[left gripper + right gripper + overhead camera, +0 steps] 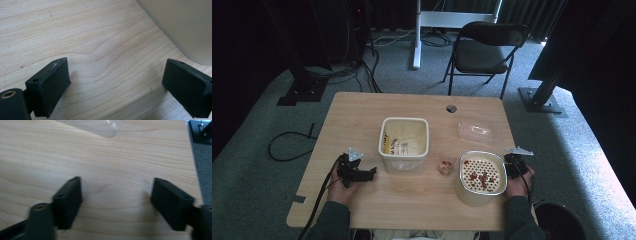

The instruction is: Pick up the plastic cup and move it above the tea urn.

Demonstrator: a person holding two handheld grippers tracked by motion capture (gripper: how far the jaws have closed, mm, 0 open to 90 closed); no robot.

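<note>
A person at a wooden table [362,115] rests a two-jaw gripper in each hand on the tabletop, w/ containers set out between them. The left gripper [117,85] lies near the table's left side, pointing toward a cream rectangular tub [404,144]; its jaws stand wide apart w/ nothing but bare wood between them, and the tub's pale wall [180,25] rises just beyond its right jaw. The right gripper [116,200] sits at the right edge, just beside a cream pot [481,179] capped w/ a perforated insert holding reddish-brown bits. Its jaws are also spread, empty, over bare wood, aimed up the table toward a clear plastic lid [97,126] lying flat farther back. A small glass [445,166] stands between tub and pot, close to both. The layout looks deliberate: the pot near the right hand and the tub near the left, so each gripper probably has one container to steady or lift, and the strainer-like insert suggests draining or transfer work, likely not yet begun.

The tabletop is light wood grain, clean, w/ a round cable port near its far edge. Beyond: grey carpet, a black folding chair [484,50], loose cables, dark curtains, and black stand bases at either side.
</note>
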